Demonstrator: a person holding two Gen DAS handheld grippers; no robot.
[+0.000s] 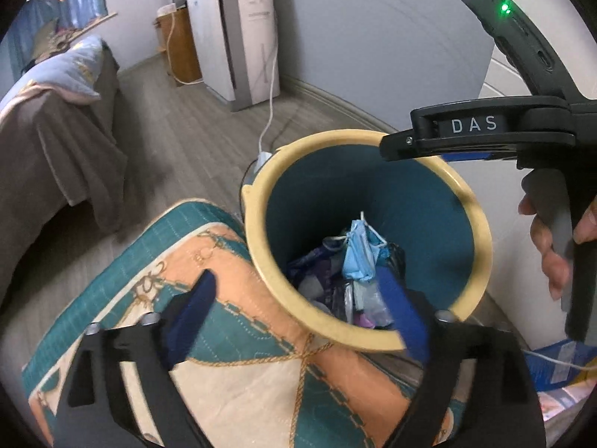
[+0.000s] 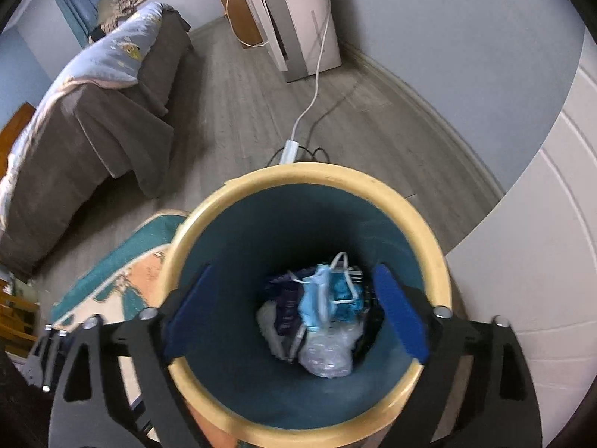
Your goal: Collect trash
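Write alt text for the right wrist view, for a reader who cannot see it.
The right hand-held gripper, open and empty, looks straight down into a teal bin with a cream rim holding a blue face mask, crumpled clear plastic and dark wrappers. Beyond it are grey wood flooring, a bed with a brown cover and a white appliance by the wall.

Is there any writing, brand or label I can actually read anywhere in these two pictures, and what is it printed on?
"DAS": white letters on the black right tool held over the yellow-rimmed teal bin.
Grey markings on the tall white appliance by the wall: too blurred to read.
Print on the blue package on the floor: unreadable.
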